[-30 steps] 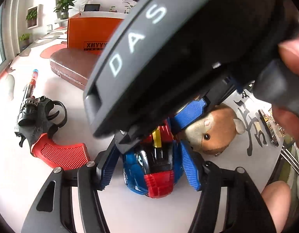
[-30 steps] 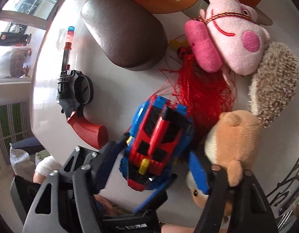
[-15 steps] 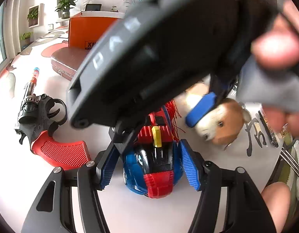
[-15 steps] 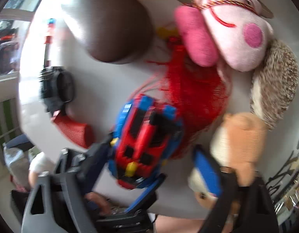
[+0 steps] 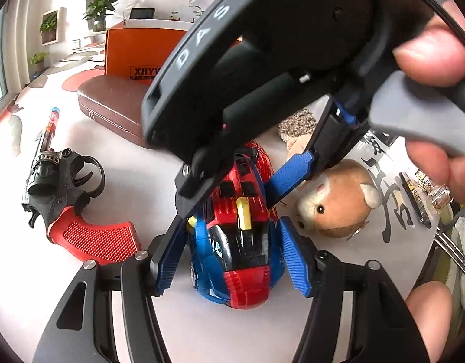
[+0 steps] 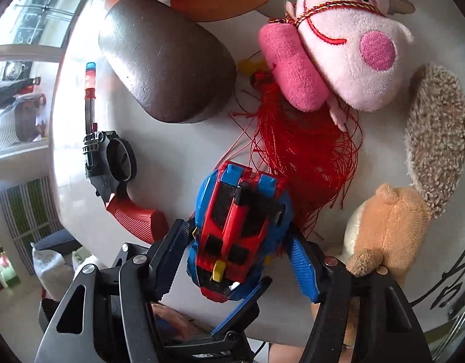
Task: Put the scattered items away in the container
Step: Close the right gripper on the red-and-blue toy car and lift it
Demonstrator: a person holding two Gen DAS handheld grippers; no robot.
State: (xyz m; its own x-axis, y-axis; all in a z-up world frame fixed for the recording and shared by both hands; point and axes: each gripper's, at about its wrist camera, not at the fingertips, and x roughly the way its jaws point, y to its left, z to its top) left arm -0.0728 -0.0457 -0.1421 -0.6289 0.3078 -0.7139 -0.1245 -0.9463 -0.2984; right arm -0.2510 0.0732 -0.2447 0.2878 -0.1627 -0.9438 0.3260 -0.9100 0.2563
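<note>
Presently, landmark: red-and-blue plastic toy car (image 5: 235,242) on the white bench (image 5: 202,326).
Left gripper (image 5: 229,258): clenched on the car's flanks.
Right gripper (image 6: 238,260): jaws just closing, astride the car; contact unclear.
Black toy revolver with red grip (image 5: 66,199): left of the car.
Brown plush hamster (image 5: 335,199): right of the car.

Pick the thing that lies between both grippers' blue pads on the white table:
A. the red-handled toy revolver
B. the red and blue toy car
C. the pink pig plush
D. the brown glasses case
B: the red and blue toy car sits between the left gripper pads and, from the other end, between the right gripper pads.
</note>
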